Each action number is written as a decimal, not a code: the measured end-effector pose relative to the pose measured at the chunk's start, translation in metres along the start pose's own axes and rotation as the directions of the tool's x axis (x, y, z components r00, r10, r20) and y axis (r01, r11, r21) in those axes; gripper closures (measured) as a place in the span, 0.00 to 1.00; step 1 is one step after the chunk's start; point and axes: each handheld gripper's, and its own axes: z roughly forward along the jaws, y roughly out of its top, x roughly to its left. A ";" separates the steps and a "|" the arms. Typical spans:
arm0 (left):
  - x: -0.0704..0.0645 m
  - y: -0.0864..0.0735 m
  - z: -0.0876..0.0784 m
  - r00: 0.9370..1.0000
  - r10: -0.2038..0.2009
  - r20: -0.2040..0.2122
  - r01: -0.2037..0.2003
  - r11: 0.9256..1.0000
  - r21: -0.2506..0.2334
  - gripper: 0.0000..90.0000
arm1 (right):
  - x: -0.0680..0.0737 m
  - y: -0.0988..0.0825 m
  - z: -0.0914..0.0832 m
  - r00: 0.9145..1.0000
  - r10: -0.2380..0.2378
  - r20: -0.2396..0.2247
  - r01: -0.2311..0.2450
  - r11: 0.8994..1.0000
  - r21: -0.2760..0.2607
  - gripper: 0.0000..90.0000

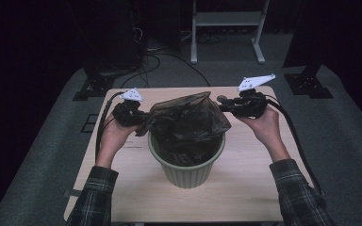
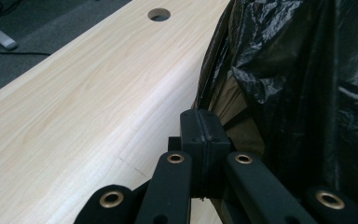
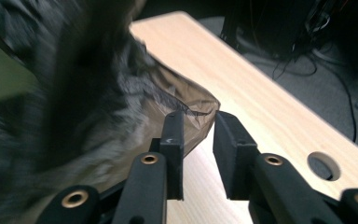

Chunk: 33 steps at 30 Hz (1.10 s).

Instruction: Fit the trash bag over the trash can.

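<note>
Bin: a ribbed pale-green waste bin (image 1: 187, 167) stood upright on the worktop (image 1: 245, 188), near the middle and a little toward the person's edge.

Bag: a dark, thin plastic bin bag (image 1: 188, 120) sat in the bin's mouth, its upper part bunched and raised above the rim, stretched out toward the left and right edges of the worktop.

Left gripper: the left gripper (image 2: 200, 135) was pressed together, and in its own view the jaws met with a fold of the bag's edge (image 2: 223, 100) beside and behind them; it appeared to pinch the bag on the bin's left side, above the worktop.

Right gripper: the right gripper (image 3: 198, 140) stood spread, a gap showing between its pads; the bag's brownish translucent corner (image 3: 191, 105) lay at the tips, reaching partly into the gap, with no pad pressing on it.

Hands: the left hand (image 1: 115, 132) and right hand (image 1: 264, 125) each held a gripper level with the bag's top, one on either side of the bin.

Worktop: light wood, with a round cable hole (image 3: 324, 165) near one edge.
</note>
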 end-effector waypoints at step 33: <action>0.007 -0.014 -0.018 0.999 -0.036 -0.016 0.036 0.999 0.001 1.00 | 0.036 0.014 -0.021 0.981 -0.049 -0.189 0.035 0.996 -0.079 1.00</action>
